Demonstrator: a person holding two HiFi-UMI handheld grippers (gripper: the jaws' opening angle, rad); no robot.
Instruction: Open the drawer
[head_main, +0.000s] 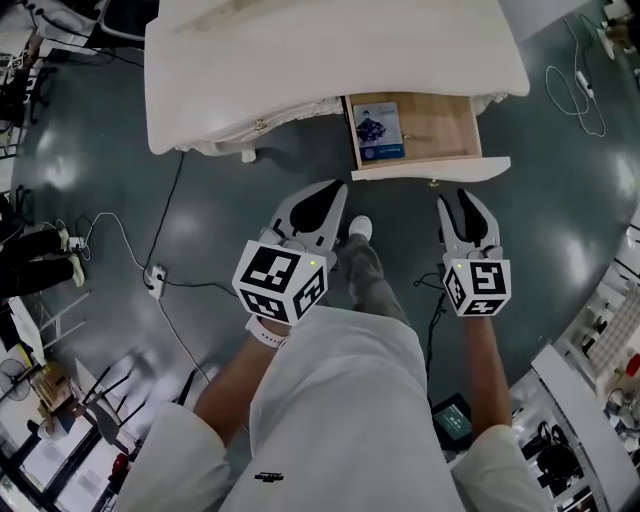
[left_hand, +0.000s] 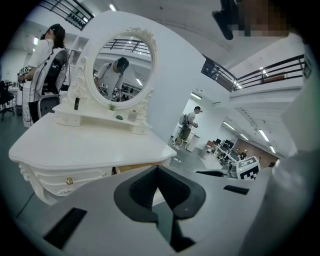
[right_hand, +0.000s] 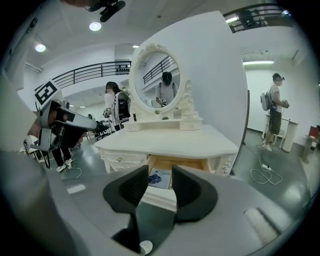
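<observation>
We look down and see the drawer (head_main: 430, 168) standing open on the right side of the white table (head_main: 300, 60), on the far side of both grippers. A blue booklet (head_main: 378, 130) lies in the drawer's left part. The drawer's front is just past the right gripper (head_main: 455, 205), but the two do not touch. The left gripper (head_main: 325, 200) hangs further left over the gray floor (head_main: 150, 180), near a white shoe (head_main: 360, 228).

The right gripper view shows its two jaws apart, with nothing held. Through the gap we see the open drawer and the booklet. This view also shows something we cannot see from above: a round mirror (right_hand: 159, 80) stands at the far edge of the table.

The left gripper view shows its jaws pressed together at the tips, with nothing between them. From there we see only a thin strip of the drawer's wood under the table top. A small gold knob (left_hand: 69, 181) shows on the table's left front.

Only the head view shows the black cable (head_main: 170, 210) that runs across the floor from under the table.
</observation>
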